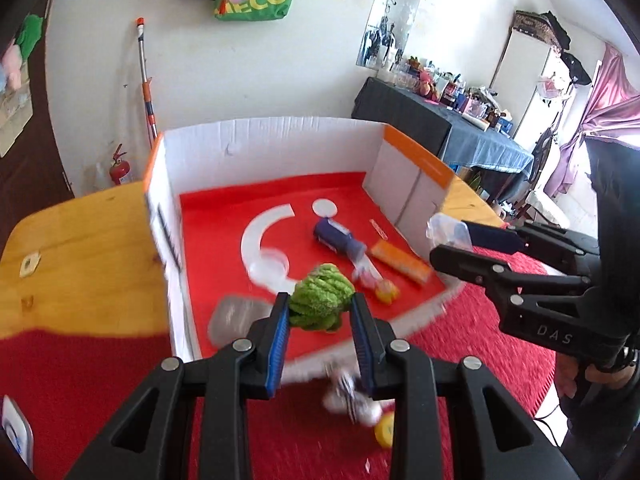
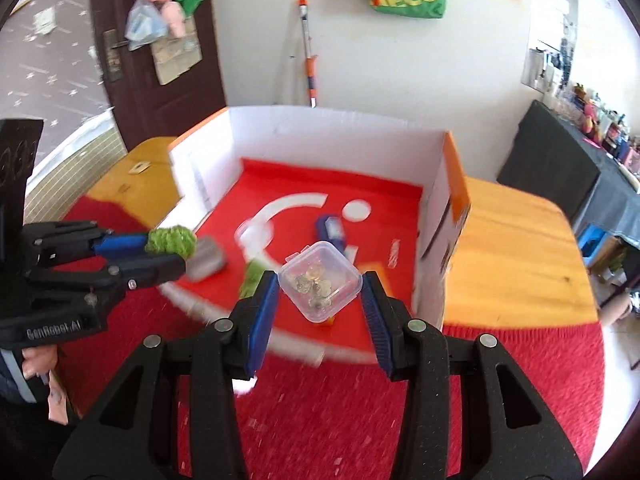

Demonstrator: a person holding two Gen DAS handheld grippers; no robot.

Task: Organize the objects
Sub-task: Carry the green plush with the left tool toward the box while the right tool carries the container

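My left gripper [image 1: 320, 300] is shut on a green fuzzy ball [image 1: 322, 298], held over the front of a white cardboard box [image 1: 272, 148] with a red floor. My right gripper [image 2: 320, 280] is shut on a small clear plastic box [image 2: 320, 284] with little metal pieces inside, also held above the cardboard box [image 2: 340, 136]. In the right wrist view the left gripper [image 2: 176, 248] shows at the left with the green ball [image 2: 170, 240]. The left wrist view has the right gripper [image 1: 448, 240] at the right with the clear box [image 1: 446, 230].
Inside the cardboard box lie a dark blue pouch [image 1: 334, 236], an orange pack [image 1: 400, 262], a yellow piece [image 1: 386, 292], a grey lump [image 1: 232, 316] and a clear round lid [image 1: 272, 264]. A blurred striped item [image 1: 352, 396] lies on the red cloth [image 1: 480, 360] over the wooden table [image 1: 80, 248].
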